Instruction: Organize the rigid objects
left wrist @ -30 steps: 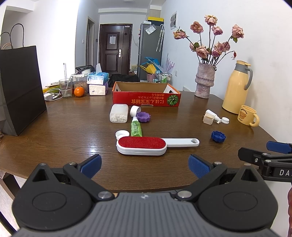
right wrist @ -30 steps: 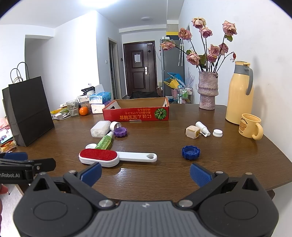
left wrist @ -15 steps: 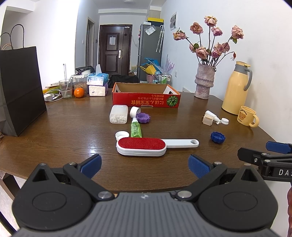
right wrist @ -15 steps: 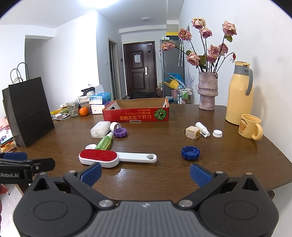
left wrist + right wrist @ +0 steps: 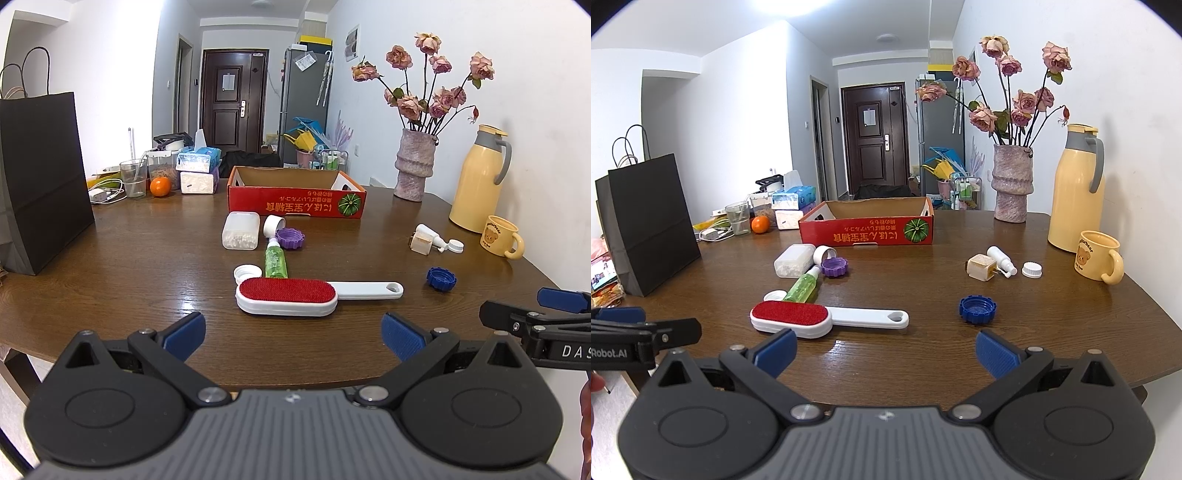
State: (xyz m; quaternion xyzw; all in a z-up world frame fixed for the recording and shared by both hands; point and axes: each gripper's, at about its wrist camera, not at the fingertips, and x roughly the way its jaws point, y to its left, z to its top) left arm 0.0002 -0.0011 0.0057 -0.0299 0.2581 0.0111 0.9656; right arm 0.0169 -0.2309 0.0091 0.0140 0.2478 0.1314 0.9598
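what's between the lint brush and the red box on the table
In the left wrist view, a green bottle, white cap, purple cap and clear cotton-swab box lie between the lint brush and the red box.

The right gripper (image 5: 885, 350) hangs over the near edge of the brown wooden table (image 5: 923, 354), blue-padded jaws spread wide and holding nothing; just beyond its left finger lies the red-faced white plastic lint brush (image 5: 812, 318), handle pointing right; the blue ribbed bottle cap (image 5: 977, 309) sits to the right, apart; far centre stands the red cardboard box (image 5: 866, 229) — open-topped; the left gripper (image 5: 635, 338) shows at the left edge.
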